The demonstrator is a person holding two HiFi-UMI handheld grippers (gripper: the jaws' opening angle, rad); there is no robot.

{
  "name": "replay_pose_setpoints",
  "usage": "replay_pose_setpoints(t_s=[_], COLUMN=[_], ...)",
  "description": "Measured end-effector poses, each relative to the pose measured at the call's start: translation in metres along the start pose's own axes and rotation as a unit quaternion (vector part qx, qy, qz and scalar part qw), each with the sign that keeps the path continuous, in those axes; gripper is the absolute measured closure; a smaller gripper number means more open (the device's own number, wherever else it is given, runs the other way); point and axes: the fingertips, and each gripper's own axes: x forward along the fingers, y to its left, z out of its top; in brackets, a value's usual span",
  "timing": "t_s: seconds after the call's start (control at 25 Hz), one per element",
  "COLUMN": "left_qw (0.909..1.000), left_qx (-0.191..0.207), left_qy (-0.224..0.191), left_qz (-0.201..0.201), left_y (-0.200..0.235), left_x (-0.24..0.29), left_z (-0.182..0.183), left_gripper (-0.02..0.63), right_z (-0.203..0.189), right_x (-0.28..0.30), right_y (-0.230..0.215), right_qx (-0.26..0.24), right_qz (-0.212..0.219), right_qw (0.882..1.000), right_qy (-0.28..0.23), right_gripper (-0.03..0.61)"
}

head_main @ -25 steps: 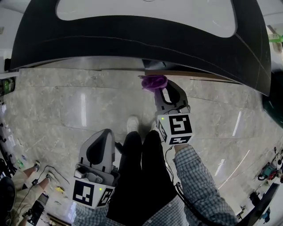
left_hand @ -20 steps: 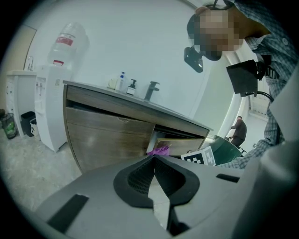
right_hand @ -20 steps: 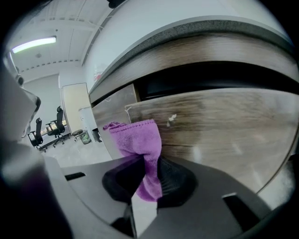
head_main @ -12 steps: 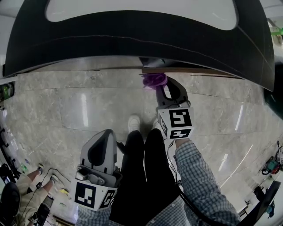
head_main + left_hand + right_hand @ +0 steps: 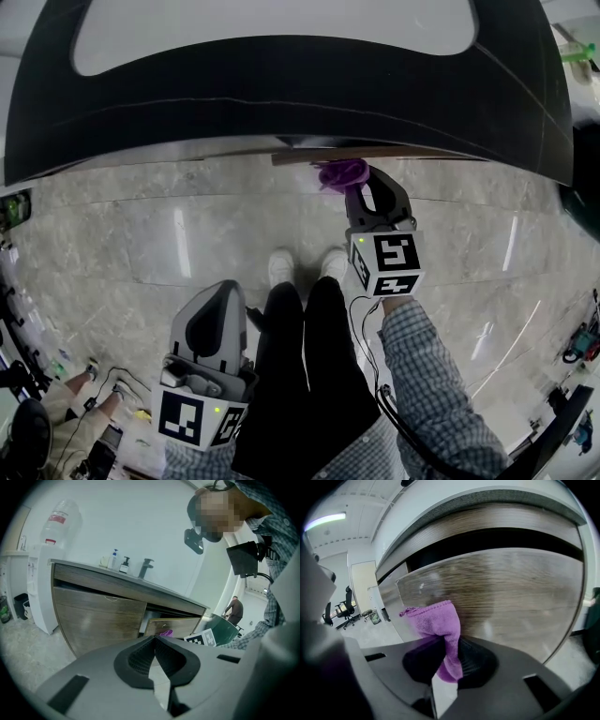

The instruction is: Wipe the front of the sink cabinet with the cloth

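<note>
My right gripper (image 5: pixel 352 183) (image 5: pixel 446 649) is shut on a purple cloth (image 5: pixel 341 173) (image 5: pixel 438 625). The cloth's bunched top is pressed against the wood-grain front of the sink cabinet (image 5: pixel 506 597), right under the dark counter edge (image 5: pixel 281 94). From the left gripper view the cabinet (image 5: pixel 103 616) shows with its right-hand door (image 5: pixel 173 626) standing ajar and the purple cloth (image 5: pixel 165 633) at it. My left gripper (image 5: pixel 220 319) (image 5: pixel 153 660) hangs low beside the person's leg, jaws shut with nothing between them.
A white basin (image 5: pixel 272 23) sits in the dark counter above. Polished marble floor (image 5: pixel 141 234) lies below, with the person's legs and white shoes (image 5: pixel 281 265). A faucet (image 5: pixel 145 567) and soap bottles (image 5: pixel 119 564) stand on the counter. A water dispenser (image 5: pixel 40 573) stands left of the cabinet.
My right gripper has slid to the right along the cabinet front with the cloth. The left gripper has stayed low by the leg.
</note>
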Motion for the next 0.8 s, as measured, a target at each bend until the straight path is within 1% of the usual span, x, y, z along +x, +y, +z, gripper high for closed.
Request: replay_pose_setpoints(t_s=[0.12,0.36,0.56,0.8], left_qw=[1.0,0.9996,0.9993,0.9991], left_qx=[0.003,0.009,0.012,0.015], left_qy=[0.003,0.011,0.018,0.02], left_qz=[-0.006,-0.024,-0.031,-0.034], left_y=[-0.01,-0.027,-0.046,-0.057], left_x=[0.007,0.016,0.035,0.046], left_z=[-0.001,-0.004,-0.003,-0.004], left_gripper=[0.603,0.603,0.603,0.603], right_z=[-0.004,-0.01,-0.016,-0.026], right_x=[-0.006,-0.022,-0.031,-0.046], right_y=[-0.023,-0.062,-0.111,-0.16], right_qx=[0.004,-0.009,-0.017,-0.029], right_qz=[-0.016,-0.046,-0.072,-0.109], right_qw=[1.0,0.999,0.997,0.993], right_qy=[0.0,0.007,0.018,0.035], right_gripper=[0.503,0.503,0.503,0.503])
